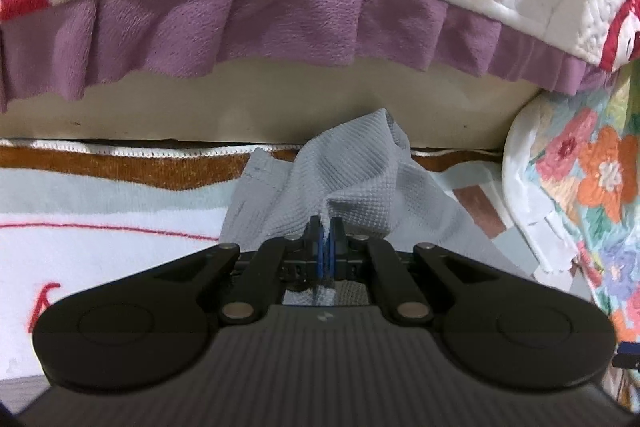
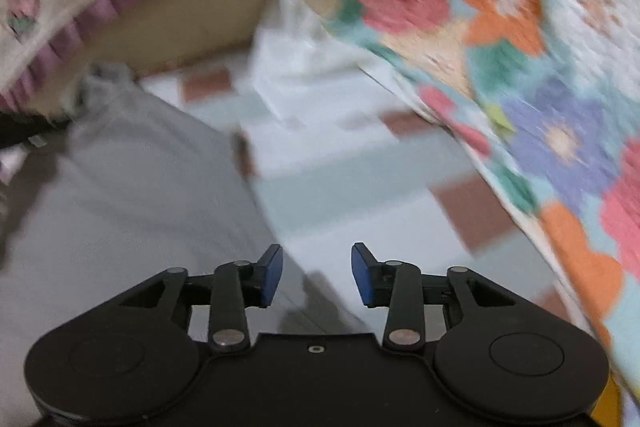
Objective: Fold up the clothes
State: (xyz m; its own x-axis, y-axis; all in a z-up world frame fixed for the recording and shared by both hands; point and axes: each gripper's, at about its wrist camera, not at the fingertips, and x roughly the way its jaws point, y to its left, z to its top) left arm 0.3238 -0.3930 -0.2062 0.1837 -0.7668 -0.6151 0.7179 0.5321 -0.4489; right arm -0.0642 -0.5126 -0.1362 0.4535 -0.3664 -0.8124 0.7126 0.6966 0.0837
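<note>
The left tool [image 1: 327, 227] pinches the grey waffle-knit cloth [image 1: 352, 183]; the right tool [image 2: 317, 273], half-open and empty, has that cloth at its left.

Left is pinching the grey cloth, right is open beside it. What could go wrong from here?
1. The left gripper holds only a small bunched fold of the grey cloth; a pull may slip it free.
2. The right gripper is open with nothing between its pads, over the grey cloth's edge and the checked sheet; closing here could catch the sheet too.
3. The floral quilt lies close on the right and could snag.
</note>
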